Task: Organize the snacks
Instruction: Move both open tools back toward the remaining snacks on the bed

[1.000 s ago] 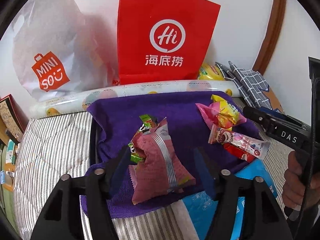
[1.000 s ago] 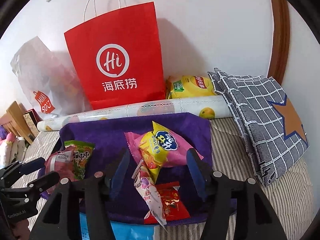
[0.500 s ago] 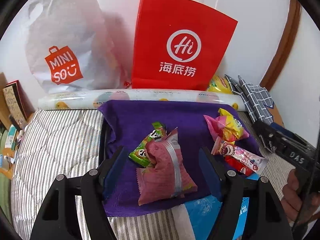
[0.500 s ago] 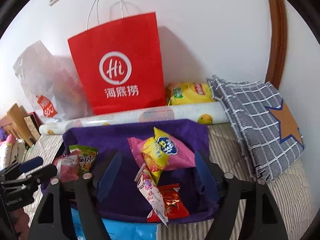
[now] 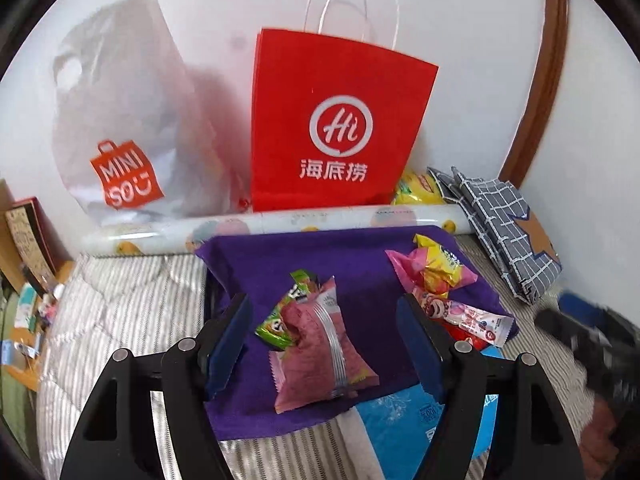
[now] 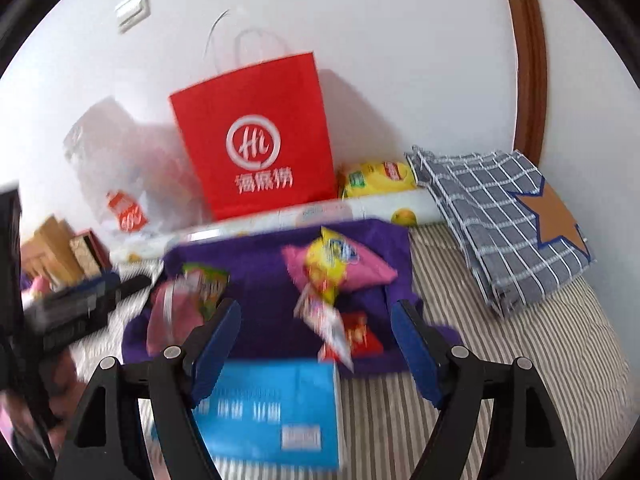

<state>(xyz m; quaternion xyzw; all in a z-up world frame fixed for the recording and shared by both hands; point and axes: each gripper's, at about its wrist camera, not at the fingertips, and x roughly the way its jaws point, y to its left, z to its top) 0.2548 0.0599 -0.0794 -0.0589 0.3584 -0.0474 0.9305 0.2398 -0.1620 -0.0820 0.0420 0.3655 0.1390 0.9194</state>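
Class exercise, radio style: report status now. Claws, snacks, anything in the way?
Left claw open, empty, over pink snack packet. Right claw open, empty, jaws just widened. Snacks loose on purple towel. Blue box under right claw.

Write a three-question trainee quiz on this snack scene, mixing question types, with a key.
1. True or false: the left tool is shut on the pink snack packet.
2. Multiple choice: the yellow chip bag sits (A) on the purple towel, (B) behind the patterned roll, beside the red paper bag, (C) on the blue box.
3. Fill in: the checked cloth bears an orange ____.

Key
1. False: its jaws stand open, the packet lying on the towel between them, untouched.
2. B
3. star
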